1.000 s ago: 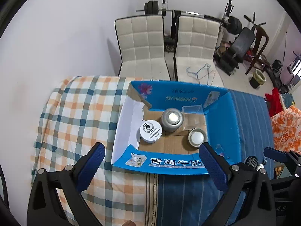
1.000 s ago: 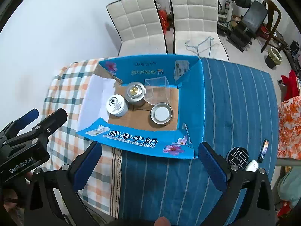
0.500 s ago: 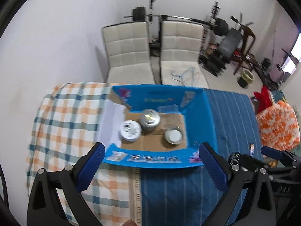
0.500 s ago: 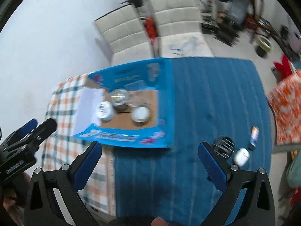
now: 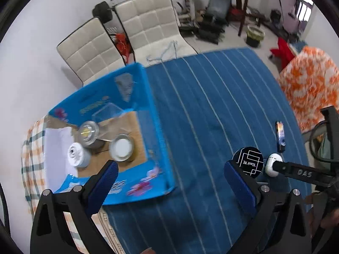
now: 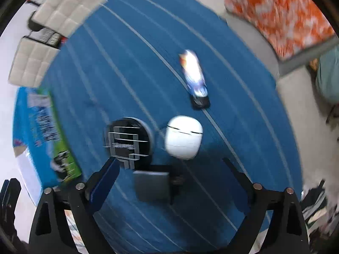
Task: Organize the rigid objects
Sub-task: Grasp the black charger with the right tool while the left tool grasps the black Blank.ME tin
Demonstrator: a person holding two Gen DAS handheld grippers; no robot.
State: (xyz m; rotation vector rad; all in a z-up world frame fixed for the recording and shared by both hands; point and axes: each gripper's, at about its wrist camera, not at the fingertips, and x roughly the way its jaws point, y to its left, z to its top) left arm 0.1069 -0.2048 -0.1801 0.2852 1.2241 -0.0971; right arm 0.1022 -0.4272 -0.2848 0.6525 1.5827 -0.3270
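Note:
On the blue striped cloth lie a round black tin (image 6: 128, 141), a white oval case (image 6: 183, 139) and a blurred lighter (image 6: 195, 78). My right gripper (image 6: 171, 169) stands open just short of the tin and the case, holding nothing. A small grey square item (image 6: 151, 186) lies between its fingers. In the left wrist view the black tin (image 5: 250, 163) and the white case (image 5: 273, 165) sit at the right. My left gripper (image 5: 169, 182) is open and empty above the cloth. The blue cardboard box (image 5: 156, 127) holds a silver tin (image 5: 87, 132), a white-lidded jar (image 5: 76, 155), an open tin (image 5: 122, 149) and a clear plastic box (image 5: 108, 116).
Two white padded chairs (image 5: 148, 25) stand behind the table, with gym gear (image 5: 214, 2) beyond. An orange patterned cloth (image 5: 309, 80) lies to the right. A checked cloth (image 5: 31, 165) covers the table's left part.
Both grippers have swung right, away from the box. The right one has dropped close to the black tin and white case. The box now sits at the left of both views.

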